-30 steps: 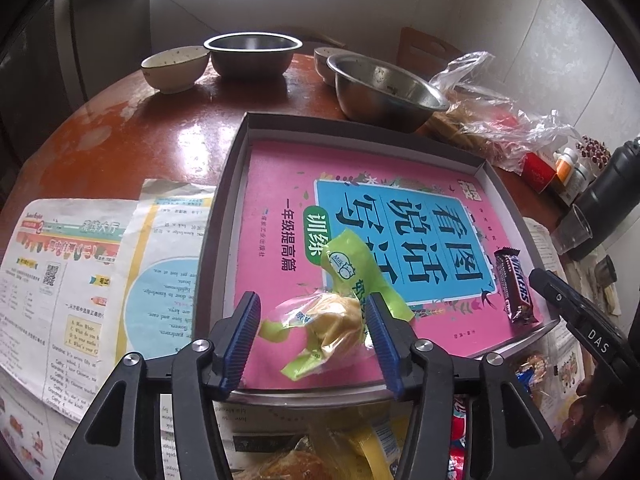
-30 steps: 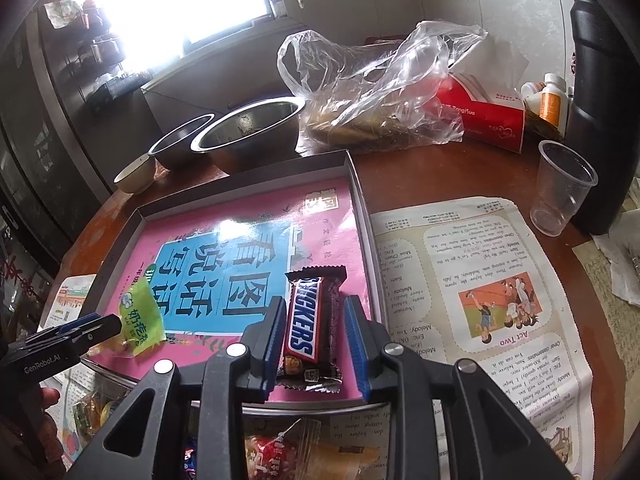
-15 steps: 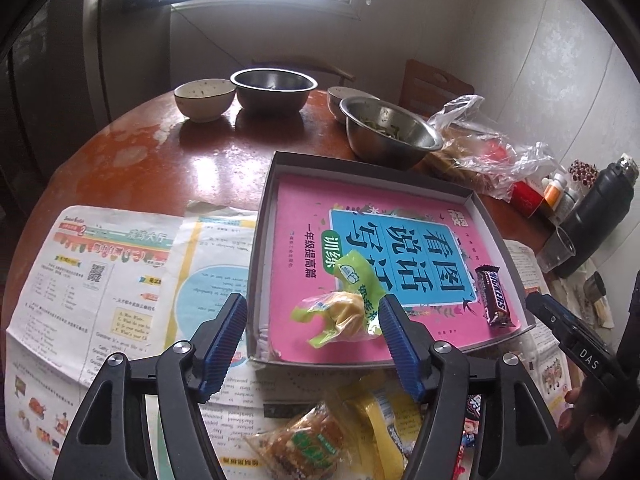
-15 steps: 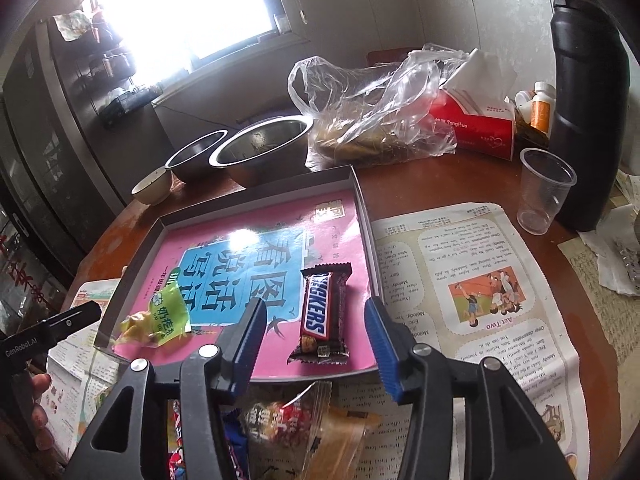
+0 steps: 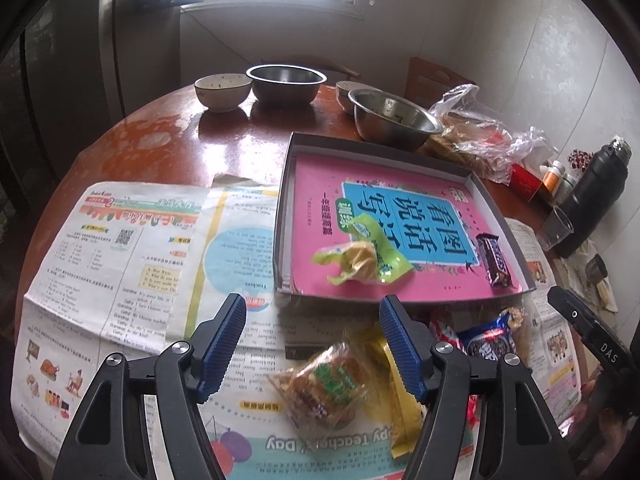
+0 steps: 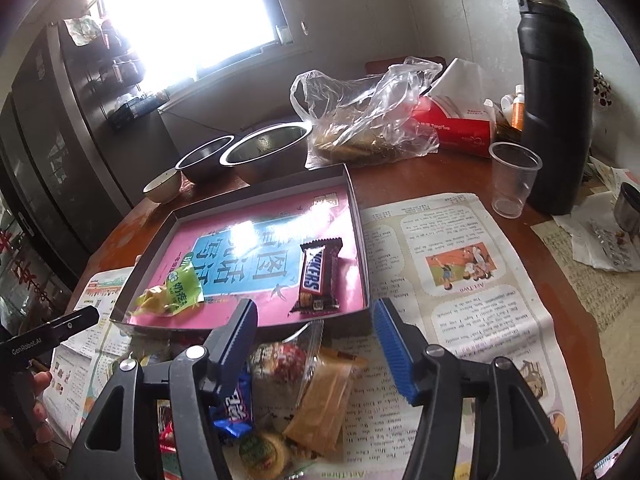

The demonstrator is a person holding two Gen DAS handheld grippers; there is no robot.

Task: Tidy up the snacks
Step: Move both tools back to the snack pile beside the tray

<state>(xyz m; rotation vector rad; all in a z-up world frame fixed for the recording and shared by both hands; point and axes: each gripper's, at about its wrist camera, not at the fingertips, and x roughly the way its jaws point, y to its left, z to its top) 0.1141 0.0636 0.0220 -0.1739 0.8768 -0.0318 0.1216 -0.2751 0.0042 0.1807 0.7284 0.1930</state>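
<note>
A grey tray with a pink book cover inside holds a green-wrapped pastry and a Snickers bar. Both show in the right wrist view too, the pastry and the Snickers bar in the tray. My left gripper is open and empty, above a loose snack pile on the newspaper in front of the tray. My right gripper is open and empty over the same pile.
Newspaper sheets cover the near table. Metal bowls and a ceramic bowl stand behind the tray. A plastic bag, red tissue box, plastic cup and black flask stand at the right.
Both grippers let go of their snacks, opened wide and pulled back from the tray. The pastry and the Snickers bar stay in the tray. The loose snack pile came into view.
</note>
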